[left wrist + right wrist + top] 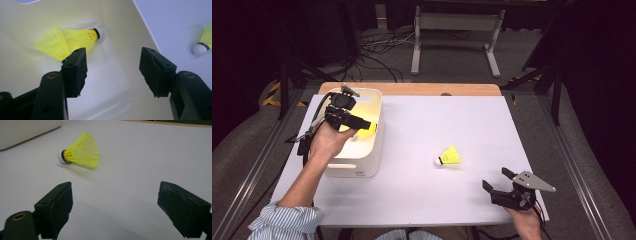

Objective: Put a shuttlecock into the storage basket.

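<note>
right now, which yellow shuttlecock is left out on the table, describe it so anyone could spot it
On the white table, look right of the cream plastic bin. The yellow plastic shuttlecock with a white cork tip lies on its side on the open surface, unlike the shuttlecocks inside the bin.

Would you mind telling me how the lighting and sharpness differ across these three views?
High view: the table is brightly lit against very dark surroundings, and the whole frame is soft. Left gripper view: the bin looks warm cream with soft shadows; the shuttlecocks inside are fairly sharp. Right gripper view: the shuttlecock on the table is slightly soft, casting a faint shadow.
</note>
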### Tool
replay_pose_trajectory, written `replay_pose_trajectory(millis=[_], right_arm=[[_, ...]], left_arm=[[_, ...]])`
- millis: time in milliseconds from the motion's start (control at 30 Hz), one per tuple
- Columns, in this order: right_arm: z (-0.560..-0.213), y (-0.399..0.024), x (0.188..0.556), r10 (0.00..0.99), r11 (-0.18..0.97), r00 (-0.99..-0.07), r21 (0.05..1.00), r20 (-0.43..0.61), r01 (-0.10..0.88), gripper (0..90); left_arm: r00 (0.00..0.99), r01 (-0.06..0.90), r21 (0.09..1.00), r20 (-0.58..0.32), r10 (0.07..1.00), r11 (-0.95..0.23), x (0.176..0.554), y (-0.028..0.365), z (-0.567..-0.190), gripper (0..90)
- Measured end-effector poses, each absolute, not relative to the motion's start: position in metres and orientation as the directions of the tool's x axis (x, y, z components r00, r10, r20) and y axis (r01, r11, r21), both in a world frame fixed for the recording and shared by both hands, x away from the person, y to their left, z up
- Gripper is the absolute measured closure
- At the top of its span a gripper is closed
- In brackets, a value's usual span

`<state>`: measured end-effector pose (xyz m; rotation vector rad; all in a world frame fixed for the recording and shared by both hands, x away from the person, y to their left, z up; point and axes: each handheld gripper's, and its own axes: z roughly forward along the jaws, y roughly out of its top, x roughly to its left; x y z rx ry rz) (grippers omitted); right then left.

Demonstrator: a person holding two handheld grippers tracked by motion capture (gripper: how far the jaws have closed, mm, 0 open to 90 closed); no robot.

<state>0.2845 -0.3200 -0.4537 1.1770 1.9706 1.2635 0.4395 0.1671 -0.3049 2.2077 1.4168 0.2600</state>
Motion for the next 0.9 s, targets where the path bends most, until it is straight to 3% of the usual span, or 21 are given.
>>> replay_pose_trajectory(millis=[900], right_arm=[[-0.454,-0.320,0.285,0.871,0.187,-0.490,0.901,0.032,0.392,13.4]], left_arm=[[0.507,0.761,0.520,-0.104,0.856,-0.387,0.437,0.142,-0.295,40.4]])
